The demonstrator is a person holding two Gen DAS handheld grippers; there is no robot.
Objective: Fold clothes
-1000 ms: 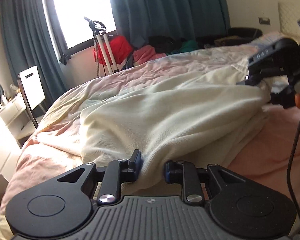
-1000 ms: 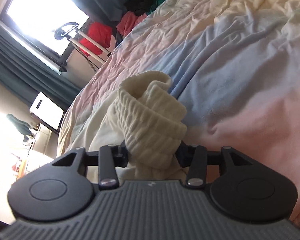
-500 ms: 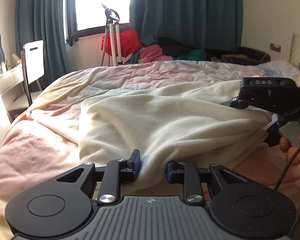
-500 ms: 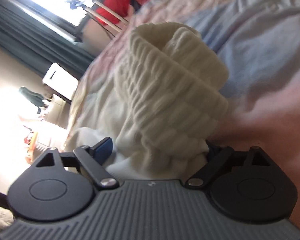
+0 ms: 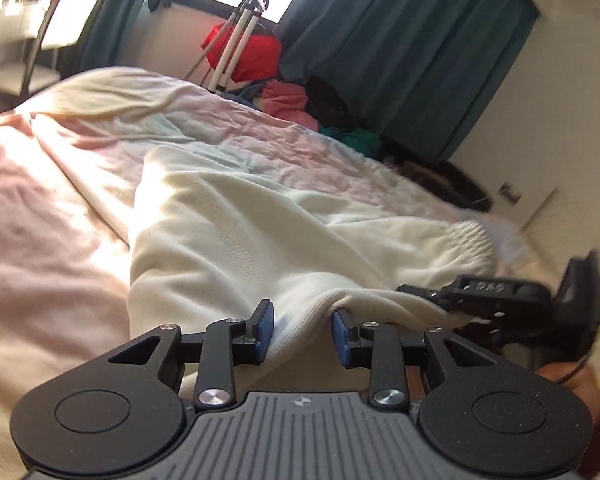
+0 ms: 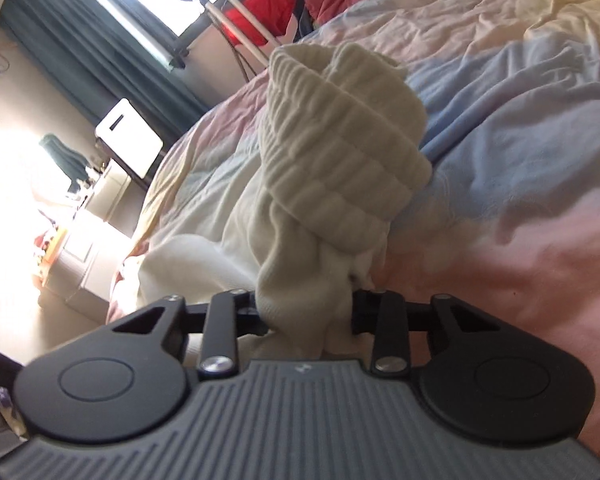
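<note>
A cream garment [image 5: 240, 232] lies spread on the bed, its ribbed hem [image 5: 468, 240] at the far right. My left gripper [image 5: 302, 330] is at its near edge. Its jaws are opening, and a fold of cloth still lies between the blue pads [image 5: 265, 330] with their faces showing. The right gripper [image 5: 420, 292] reaches into the garment from the right. In the right wrist view the right gripper [image 6: 306, 316] is closing on a bunch of the cream cloth. The rolled ribbed cuff [image 6: 340, 152] stands up just beyond it. Cloth hides both right pads.
The bed's pastel duvet [image 5: 40, 200] is rumpled. Beyond the far edge are a tripod [image 5: 240, 36], a red bag [image 5: 256, 56] and a pile of clothes [image 5: 292, 100]. A white chair [image 6: 130, 138] stands at the left. A person's hand [image 5: 568, 376] holds the right gripper.
The left gripper rolled and shifted, so its view is tilted, and its jaws have widened around the cloth. The right jaws opened wide, then closed on the bunched cloth below the cuff.
</note>
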